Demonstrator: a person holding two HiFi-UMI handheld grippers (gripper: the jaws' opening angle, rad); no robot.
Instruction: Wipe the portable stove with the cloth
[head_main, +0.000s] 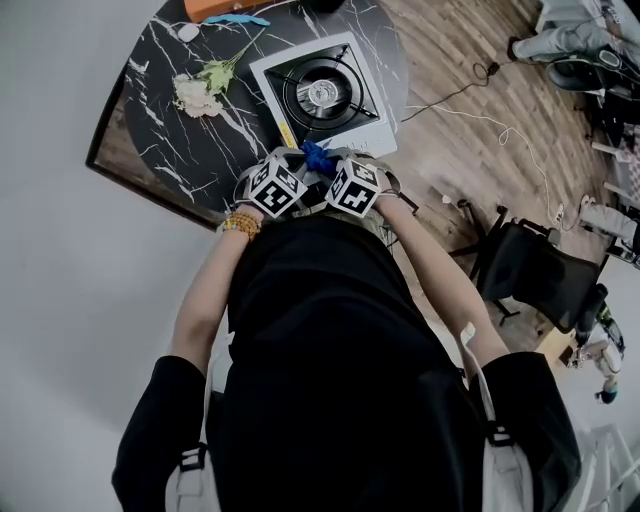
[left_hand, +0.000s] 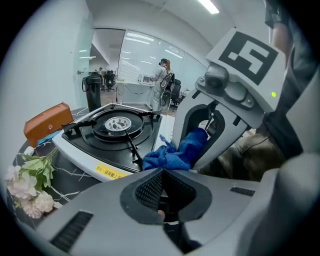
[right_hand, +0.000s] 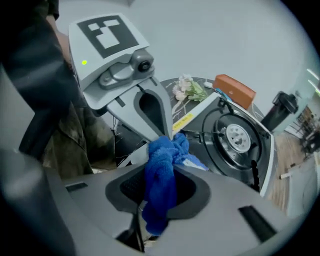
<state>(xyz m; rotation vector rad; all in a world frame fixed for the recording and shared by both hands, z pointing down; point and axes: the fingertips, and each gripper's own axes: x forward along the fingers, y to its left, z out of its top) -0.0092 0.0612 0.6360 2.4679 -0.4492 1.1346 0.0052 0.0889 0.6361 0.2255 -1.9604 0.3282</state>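
The portable stove (head_main: 322, 92) is white-framed with a black burner top and sits on the dark marble table (head_main: 165, 135); it also shows as the stove (left_hand: 120, 125) and stove (right_hand: 235, 137). A blue cloth (head_main: 318, 157) hangs off the stove's near corner between my two grippers. My right gripper (right_hand: 159, 185) is shut on the cloth (right_hand: 162, 170), which bunches out beyond its jaws. My left gripper (left_hand: 161, 172) is shut, and its tips meet the cloth (left_hand: 175, 152). Whether the left jaws pinch an edge is hidden. In the head view the left gripper (head_main: 303, 166) and right gripper (head_main: 330, 166) stand side by side.
Pale flowers (head_main: 200, 90) lie on the table left of the stove. An orange box (head_main: 225, 8) and a light blue item (head_main: 237, 19) sit at the far edge. A black office chair (head_main: 535, 270) and cables (head_main: 470, 95) are on the wooden floor to the right.
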